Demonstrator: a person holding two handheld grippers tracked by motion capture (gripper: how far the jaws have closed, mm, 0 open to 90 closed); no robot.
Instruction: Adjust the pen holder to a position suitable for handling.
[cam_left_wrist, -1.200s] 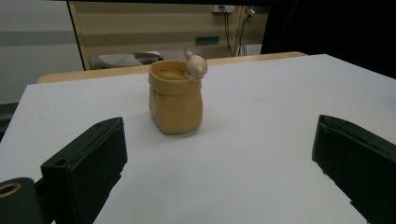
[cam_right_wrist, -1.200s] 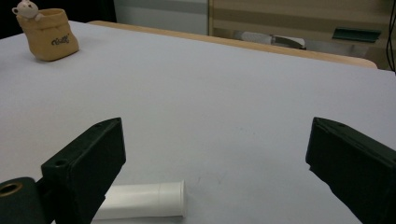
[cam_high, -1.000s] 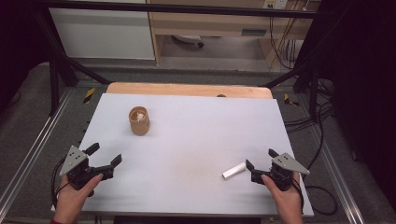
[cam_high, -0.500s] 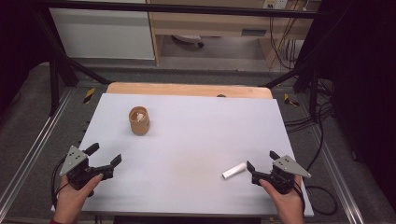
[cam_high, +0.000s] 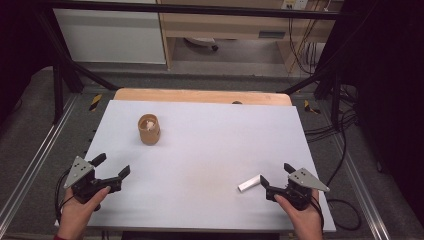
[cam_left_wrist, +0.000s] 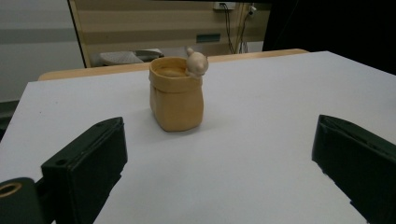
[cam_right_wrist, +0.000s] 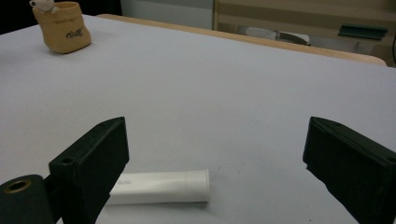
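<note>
Hands at the near edge of a white table (cam_high: 200, 150) hold two grippers, seen from the high view. At the near left corner, the left gripper (cam_high: 111, 167) has its jaws spread wide and clasps nothing; a tan pot (cam_high: 149, 129) stands well beyond its fingertips, toward the far side. At the near right corner, the right gripper (cam_high: 277, 174) is likewise spread wide and empty, with a white tube (cam_high: 249, 183) lying flat just beside its inner finger (cam_high: 265, 182), apart from the other.

Left gripper view: the two black fingers (cam_left_wrist: 91, 161) rise at either side, far apart, nothing between them. The pot (cam_left_wrist: 177, 93) stands upright ahead of them, nearer the left finger than the right, with a small pale figure (cam_left_wrist: 196, 61) perched on its rim.

Right gripper view: the fingers (cam_right_wrist: 95, 158) stand wide apart. The tube (cam_right_wrist: 161, 187) lies on its side on the table (cam_right_wrist: 233, 93), one end running behind the left finger; whether it touches that finger cannot be told. It lies well clear of the right one. The pot (cam_right_wrist: 65, 25) sits far off, beyond the left finger.
</note>
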